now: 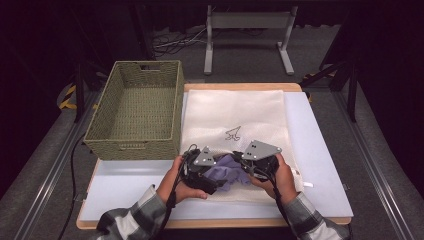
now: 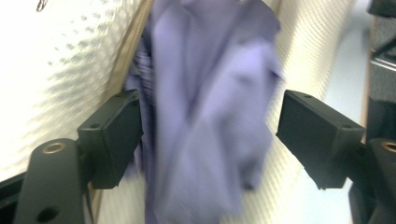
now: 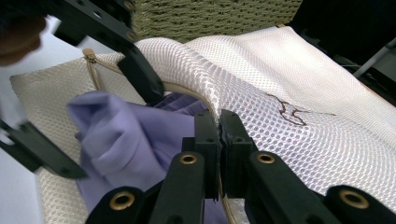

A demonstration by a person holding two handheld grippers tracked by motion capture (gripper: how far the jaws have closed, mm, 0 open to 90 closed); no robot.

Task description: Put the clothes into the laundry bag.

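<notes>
While right gripper [image 3: 219, 135] jaws pinch mesh bag [image 1: 235, 110] rim at opening, left gripper [image 2: 210, 135] jaws spread, cloth [image 2: 205, 116] loose between them. Cloth half inside bag on bench [image 1: 320, 150]; pushing in, closing remain. Basket [image 1: 135, 105] beside.

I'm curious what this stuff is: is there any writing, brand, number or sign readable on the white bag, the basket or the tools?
No readable words or numbers.
Mesh bag: a small dark line drawing, no letters.
Small white tag at the bag's edge: too small to read.
Woven basket: no label seen.
</notes>
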